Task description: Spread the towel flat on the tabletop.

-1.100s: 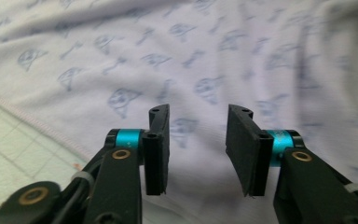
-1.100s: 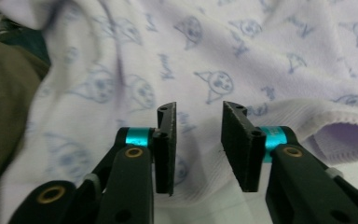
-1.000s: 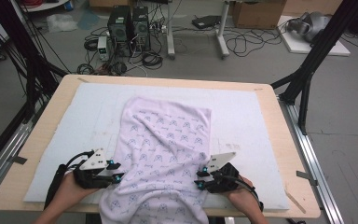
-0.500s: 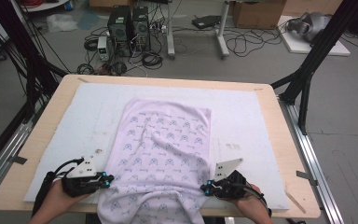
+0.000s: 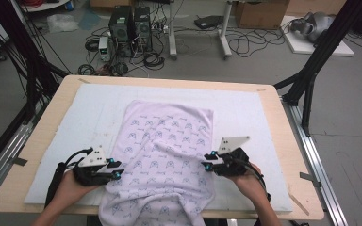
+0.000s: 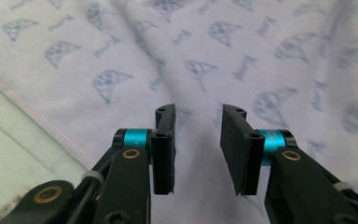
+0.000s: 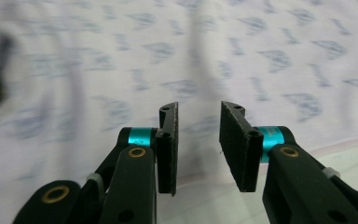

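Towel (image 5: pixel 167 155), pale lilac with a small blue print, lies flat between the two tongs on the white mat (image 5: pixel 245 113) that covers the desk (image 5: pixel 287 155); its near end droops over the desk edge toward the person.

Left tongs (image 5: pixel 118 169) sit at the towel's left side edge, tips just over the cloth. Jaws spread, having just been opening, nothing between them. In the left gripper view (image 6: pixel 198 140) only printed cloth shows past the gap, with the hemmed edge (image 6: pixel 42 121) running off to the left of the tongs and bare mat beyond it.

Right tongs (image 5: pixel 209 161) mirror this at the right side edge. Jaws spread too, just been opening, no cloth pinched. In the right gripper view (image 7: pixel 198 140) the hem (image 7: pixel 335 144) passes to the right of the tongs.

Handling, as a judgement: light, soft, fully limp; it will sag and bunch wherever unsupported and won't hold a shape. Not fragile, not slippery; the terry-like surface should give the pads good purchase. Some ripples already run up the middle between the tongs.

Where to grip: the hemmed side edges, each right beside its tongs. Pinch hem plus a little cloth on both sides at matching height so the lift stays even. A single-layer nip too close to the edge could slip out.
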Action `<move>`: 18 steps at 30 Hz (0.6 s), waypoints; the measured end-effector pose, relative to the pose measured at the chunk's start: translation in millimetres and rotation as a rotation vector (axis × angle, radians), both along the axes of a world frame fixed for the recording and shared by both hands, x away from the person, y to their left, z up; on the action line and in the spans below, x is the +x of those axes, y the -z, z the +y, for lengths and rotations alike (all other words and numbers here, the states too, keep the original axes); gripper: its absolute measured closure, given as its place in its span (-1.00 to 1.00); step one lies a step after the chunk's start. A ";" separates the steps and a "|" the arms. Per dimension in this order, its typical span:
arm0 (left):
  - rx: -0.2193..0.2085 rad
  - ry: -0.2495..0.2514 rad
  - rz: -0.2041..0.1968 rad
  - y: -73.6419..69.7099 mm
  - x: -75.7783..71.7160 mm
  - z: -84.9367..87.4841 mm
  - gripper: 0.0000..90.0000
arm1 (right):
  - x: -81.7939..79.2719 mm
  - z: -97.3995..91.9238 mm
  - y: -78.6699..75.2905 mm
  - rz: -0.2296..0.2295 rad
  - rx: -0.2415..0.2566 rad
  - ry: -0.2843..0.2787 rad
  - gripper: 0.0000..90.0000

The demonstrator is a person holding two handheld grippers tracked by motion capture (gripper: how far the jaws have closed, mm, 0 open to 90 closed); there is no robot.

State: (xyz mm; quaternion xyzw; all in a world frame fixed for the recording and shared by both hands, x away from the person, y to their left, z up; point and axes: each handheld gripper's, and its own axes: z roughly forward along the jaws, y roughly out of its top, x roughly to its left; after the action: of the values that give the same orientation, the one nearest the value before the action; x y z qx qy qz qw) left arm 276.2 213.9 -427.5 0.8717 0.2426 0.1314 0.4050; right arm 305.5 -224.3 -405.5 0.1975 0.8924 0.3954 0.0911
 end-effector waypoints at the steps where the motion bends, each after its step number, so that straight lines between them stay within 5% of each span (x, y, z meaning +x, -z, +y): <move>1: 0.001 -0.010 -0.004 -0.2 6.0 -1.2 0.45 | 8.2 1.2 1.1 0.011 -0.011 0.018 0.45; 4: 0.004 -0.052 -0.001 1.2 16.7 -4.4 0.28 | 30.3 0.5 11.4 0.026 -0.011 0.065 0.37; 6: 0.026 -0.102 0.026 9.3 31.9 -8.3 0.20 | 41.4 -2.0 20.6 0.075 -0.005 0.092 0.28; 9: 0.012 -0.087 0.031 15.7 36.4 -9.8 0.49 | 50.7 -2.1 31.3 0.103 -0.041 0.116 0.41; 12: 0.017 -0.079 0.024 15.3 37.1 -11.7 0.91 | 54.7 -3.4 33.7 0.083 -0.039 0.104 0.95; 14: 0.032 -0.102 0.003 14.1 39.9 -10.2 0.95 | 55.4 -2.0 32.2 0.035 -0.074 0.104 0.96; 18: -0.009 -0.188 -0.044 10.1 50.0 -4.2 0.96 | 63.8 -5.5 27.6 -0.007 -0.107 0.163 0.96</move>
State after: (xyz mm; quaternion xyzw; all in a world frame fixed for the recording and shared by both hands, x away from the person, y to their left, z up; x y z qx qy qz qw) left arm 326.3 209.7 -437.7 0.8403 0.3149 0.1868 0.3999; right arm 369.3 -229.8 -433.2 0.2628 0.8929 0.3392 0.1362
